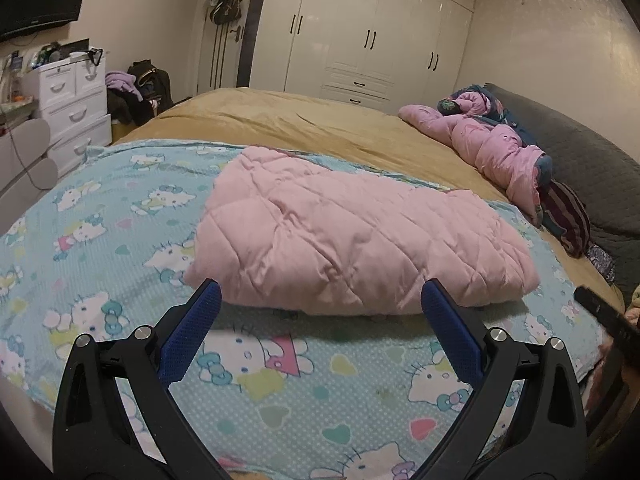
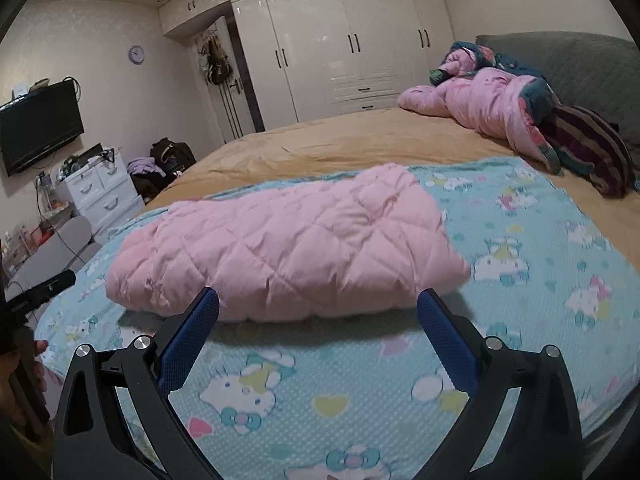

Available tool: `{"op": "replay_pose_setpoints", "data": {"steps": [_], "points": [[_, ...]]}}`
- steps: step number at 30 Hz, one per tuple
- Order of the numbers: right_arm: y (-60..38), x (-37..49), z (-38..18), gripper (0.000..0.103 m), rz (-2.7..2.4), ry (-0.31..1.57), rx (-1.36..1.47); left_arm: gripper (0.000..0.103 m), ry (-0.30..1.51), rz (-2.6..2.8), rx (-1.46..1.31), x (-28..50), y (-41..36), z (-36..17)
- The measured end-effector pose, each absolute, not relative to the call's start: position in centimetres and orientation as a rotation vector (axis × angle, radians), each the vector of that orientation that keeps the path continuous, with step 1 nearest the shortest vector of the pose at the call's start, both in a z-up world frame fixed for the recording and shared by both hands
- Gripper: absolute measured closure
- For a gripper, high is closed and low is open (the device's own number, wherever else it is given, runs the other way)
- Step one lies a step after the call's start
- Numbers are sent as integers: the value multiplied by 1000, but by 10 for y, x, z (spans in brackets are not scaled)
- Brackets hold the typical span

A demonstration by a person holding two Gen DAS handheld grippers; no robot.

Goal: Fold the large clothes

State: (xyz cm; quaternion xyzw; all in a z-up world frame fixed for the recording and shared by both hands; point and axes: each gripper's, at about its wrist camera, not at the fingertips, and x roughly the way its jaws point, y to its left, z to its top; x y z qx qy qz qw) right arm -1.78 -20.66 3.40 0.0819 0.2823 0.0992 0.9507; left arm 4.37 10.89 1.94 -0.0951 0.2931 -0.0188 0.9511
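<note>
A pink quilted garment (image 1: 352, 236) lies folded into a thick bundle on a light blue cartoon-cat sheet (image 1: 120, 216) spread over the bed. My left gripper (image 1: 320, 300) hovers open just in front of the bundle's near edge, blue pads apart, holding nothing. In the right wrist view the same pink bundle (image 2: 288, 248) rests on the sheet (image 2: 540, 248), and my right gripper (image 2: 318, 304) stands open before its near edge, also empty. The right gripper's black finger (image 1: 608, 320) shows at the left view's right edge; the left gripper's tip (image 2: 52, 284) shows at the right view's left edge.
A tan bedspread (image 1: 304, 124) covers the bed beyond the sheet. A crumpled pink and dark quilt (image 1: 496, 144) and striped cloth (image 2: 588, 148) lie by the grey headboard (image 1: 592, 160). White drawers (image 1: 72, 104), a wall TV (image 2: 40, 128) and white wardrobes (image 2: 340, 48) line the room.
</note>
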Motion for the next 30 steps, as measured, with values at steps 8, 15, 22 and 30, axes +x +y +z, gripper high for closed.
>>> {"op": "replay_pose_setpoints", "data": {"steps": [8,15,22,30], "points": [[-203,-29,17,4,225,644,203,9,603,-34,-186,35,99,15],[-199,-30,21,4,249,635,194,9,623,-12,-182,36,100,14],[-191,-30,19,4,273,654,185,9,628,-14,-172,36,99,13],[-188,-29,21,4,283,657,190,9,635,-9,-152,35,97,12]]}}
